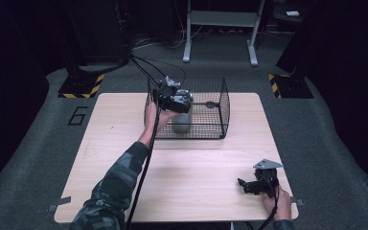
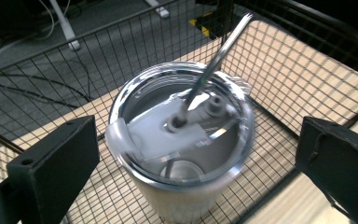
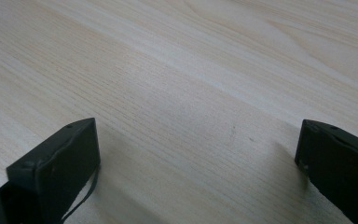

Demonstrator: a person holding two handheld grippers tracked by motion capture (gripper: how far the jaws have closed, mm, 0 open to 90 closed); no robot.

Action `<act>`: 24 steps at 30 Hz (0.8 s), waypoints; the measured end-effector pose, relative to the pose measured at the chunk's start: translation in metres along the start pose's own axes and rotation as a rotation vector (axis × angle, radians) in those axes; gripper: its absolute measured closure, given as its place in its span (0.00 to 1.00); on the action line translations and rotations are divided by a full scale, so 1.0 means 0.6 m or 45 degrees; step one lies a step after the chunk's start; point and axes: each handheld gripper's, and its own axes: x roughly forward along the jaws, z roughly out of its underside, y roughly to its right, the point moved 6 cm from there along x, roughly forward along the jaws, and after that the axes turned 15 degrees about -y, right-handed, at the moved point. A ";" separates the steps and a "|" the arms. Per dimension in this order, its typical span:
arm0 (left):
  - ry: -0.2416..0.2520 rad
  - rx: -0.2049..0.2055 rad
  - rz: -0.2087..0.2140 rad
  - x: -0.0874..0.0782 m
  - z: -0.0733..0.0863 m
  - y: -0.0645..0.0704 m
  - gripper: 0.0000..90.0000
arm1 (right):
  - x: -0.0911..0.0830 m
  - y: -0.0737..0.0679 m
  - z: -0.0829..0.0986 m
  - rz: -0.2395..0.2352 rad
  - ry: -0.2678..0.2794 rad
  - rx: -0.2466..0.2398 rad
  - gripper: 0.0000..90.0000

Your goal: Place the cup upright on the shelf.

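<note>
1. The cup [image 2: 182,144], with its metal straw [image 2: 219,56], stands upright inside the wire basket [image 1: 223,108] at the upper middle of the high view.
2. The left tongs [image 2: 191,163] are held wide apart above the cup's lid, touching nothing.
3. For a sound grip, the tongs should be lowered straight until the cup's wall sits between both jaws, clear of straw and wire, then closed evenly.
4. The right tongs [image 3: 196,163] are spread apart and empty, low over the bench [image 3: 191,70], at the lower right of the high view.

A lab-like test room: hazard-striped stand bases [image 1: 81,86] beyond the left gripper [image 1: 172,96] (dark curtains, trailing cables [image 1: 146,64]).
</note>
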 end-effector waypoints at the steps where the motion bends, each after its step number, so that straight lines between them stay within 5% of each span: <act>1: 0.007 0.005 -0.006 -0.008 0.003 0.002 0.00 | 0.000 0.000 0.000 0.000 0.000 0.000 0.00; 12: 0.097 0.093 -0.012 -0.094 0.057 0.025 0.00 | 0.000 0.001 0.001 -0.003 -0.005 -0.017 0.00; 24: 0.092 0.122 -0.098 -0.157 0.178 0.021 0.00 | 0.000 0.001 0.001 -0.002 -0.005 -0.016 0.00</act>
